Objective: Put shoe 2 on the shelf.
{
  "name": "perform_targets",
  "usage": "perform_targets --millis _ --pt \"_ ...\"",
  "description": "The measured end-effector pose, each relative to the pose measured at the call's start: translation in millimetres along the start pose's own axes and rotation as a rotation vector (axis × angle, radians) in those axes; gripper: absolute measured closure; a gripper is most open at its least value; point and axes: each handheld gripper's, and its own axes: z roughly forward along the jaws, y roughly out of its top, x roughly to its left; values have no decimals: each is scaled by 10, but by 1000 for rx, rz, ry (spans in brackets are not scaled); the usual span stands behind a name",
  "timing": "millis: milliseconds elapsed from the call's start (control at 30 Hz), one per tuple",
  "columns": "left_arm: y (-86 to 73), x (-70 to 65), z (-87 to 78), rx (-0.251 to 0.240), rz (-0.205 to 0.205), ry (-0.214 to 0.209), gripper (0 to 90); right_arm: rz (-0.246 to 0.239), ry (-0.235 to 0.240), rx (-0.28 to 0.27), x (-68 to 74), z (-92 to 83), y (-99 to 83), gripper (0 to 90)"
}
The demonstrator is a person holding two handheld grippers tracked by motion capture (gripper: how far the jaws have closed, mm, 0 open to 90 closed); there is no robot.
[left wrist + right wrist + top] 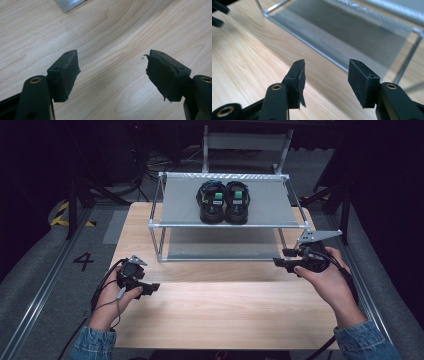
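Note:
A pair of black sandals [223, 201] with green straps stands side by side on the top shelf of a two-tier metal rack [170, 224]. My left gripper [153, 288] rests low over the wooden table [220, 305] at the left, pointing right, open and empty [112, 72]. My right gripper [278, 262] is held at the right, in front of the rack's right leg, pointing left. Its jaws stand wide apart with nothing between them [325, 75], and the rack's lower shelf [352, 32] lies just beyond them.
The rack stands across the far half of the table. A corner of the rack's grey lower shelf [68, 4] lies ahead of the left gripper. The table's right edge is close to my right hand. Dark floor and a rail [45, 285] lie to the left.

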Motion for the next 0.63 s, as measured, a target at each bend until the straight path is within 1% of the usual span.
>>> perform_targets --millis 333,367,400,433,467,500,633 --pt "-16 17 24 6 -10 2 265 70 -28 54 -191 95 -411 469" --pt "-16 17 24 6 -10 2 265 70 -28 54 -191 95 -411 469" --pt "-17 18 25 5 -9 2 265 83 -33 58 -225 118 -488 468" --pt "-17 18 25 5 -9 2 265 83 -33 58 -225 118 -488 468" --pt "-17 20 26 5 -7 3 265 78 -36 65 -259 145 -564 466" --pt "-17 20 26 5 -7 3 265 78 -36 65 -259 145 -564 466" --pt "-18 20 23 1 -6 -1 265 77 -47 61 -301 166 -671 454"
